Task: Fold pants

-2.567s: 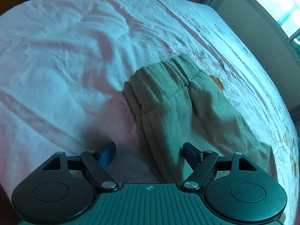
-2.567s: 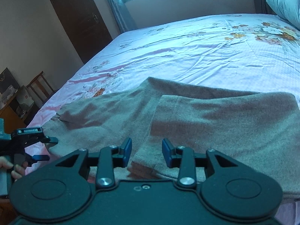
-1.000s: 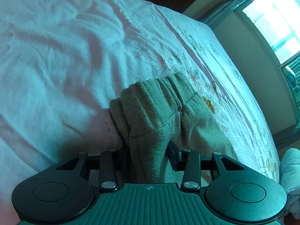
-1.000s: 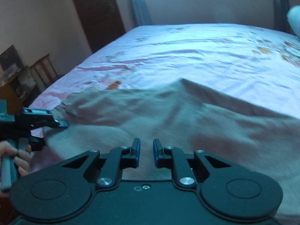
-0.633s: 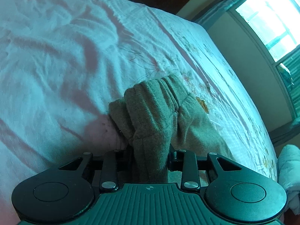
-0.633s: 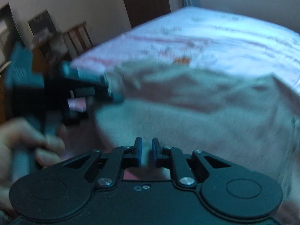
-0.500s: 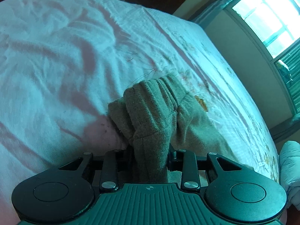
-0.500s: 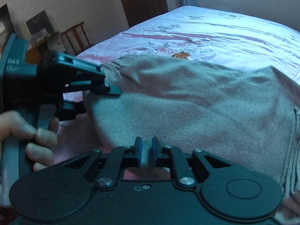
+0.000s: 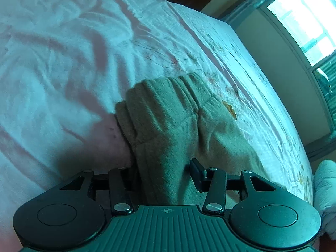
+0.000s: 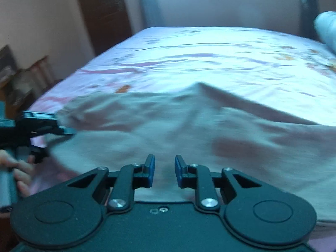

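The grey-brown fleece pants [image 9: 178, 117] lie on the bed, their bunched cuff end pointing away in the left wrist view. My left gripper [image 9: 163, 174] has its jaws around a thick fold of this fabric, the fingers pressed against it. In the right wrist view the pants [image 10: 189, 126] spread wide across the sheet. My right gripper [image 10: 164, 171] is open with a small gap, low over the near edge of the pants, holding nothing. The left gripper [image 10: 37, 126] shows at the left edge, clamped on the pants' end.
The bed sheet [image 9: 63, 52] is pale pink with floral print and many wrinkles. A white pillow [image 10: 326, 29] lies at the right. A dark door [image 10: 103, 10] and a window [image 9: 304, 14] stand beyond the bed. A chair [image 10: 40, 73] stands at the left.
My right gripper has opened a little and swung back to the right, away from the left gripper. My left gripper's jaws have widened slightly around the fabric fold.
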`<action>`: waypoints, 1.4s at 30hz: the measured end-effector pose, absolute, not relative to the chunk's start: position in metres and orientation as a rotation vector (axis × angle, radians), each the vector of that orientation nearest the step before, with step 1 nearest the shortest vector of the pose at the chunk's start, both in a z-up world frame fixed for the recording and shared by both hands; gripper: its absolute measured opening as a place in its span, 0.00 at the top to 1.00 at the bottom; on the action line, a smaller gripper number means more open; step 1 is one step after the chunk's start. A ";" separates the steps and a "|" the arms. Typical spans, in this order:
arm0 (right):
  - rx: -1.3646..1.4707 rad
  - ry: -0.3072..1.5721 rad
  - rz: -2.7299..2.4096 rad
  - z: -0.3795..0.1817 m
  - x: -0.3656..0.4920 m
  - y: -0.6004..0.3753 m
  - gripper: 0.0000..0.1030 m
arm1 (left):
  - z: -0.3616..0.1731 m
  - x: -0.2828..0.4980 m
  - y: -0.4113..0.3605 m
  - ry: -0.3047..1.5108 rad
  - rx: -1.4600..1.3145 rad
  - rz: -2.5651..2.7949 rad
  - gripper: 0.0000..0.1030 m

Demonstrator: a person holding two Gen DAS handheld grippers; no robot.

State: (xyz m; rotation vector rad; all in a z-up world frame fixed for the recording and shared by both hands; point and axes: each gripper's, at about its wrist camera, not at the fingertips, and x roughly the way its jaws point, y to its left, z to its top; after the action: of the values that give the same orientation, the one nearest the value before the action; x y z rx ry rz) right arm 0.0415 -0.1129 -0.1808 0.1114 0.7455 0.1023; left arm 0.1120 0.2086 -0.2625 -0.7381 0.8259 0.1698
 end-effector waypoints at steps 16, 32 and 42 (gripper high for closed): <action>0.118 0.768 0.095 -0.193 0.060 -0.118 0.85 | -0.262 0.113 0.210 0.826 -0.746 0.159 0.65; 0.153 0.807 0.105 -0.202 0.061 -0.116 0.83 | -0.260 0.119 0.203 0.829 -0.696 0.166 0.65; 0.146 0.779 0.103 -0.192 0.050 -0.117 0.81 | -0.262 0.119 0.204 0.838 -0.710 0.164 0.65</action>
State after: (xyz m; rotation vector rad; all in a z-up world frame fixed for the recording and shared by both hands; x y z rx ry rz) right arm 0.0500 -0.1174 -0.1922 0.1457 0.7786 0.1031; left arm 0.1191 0.2044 -0.2615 -0.7099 0.8379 0.1643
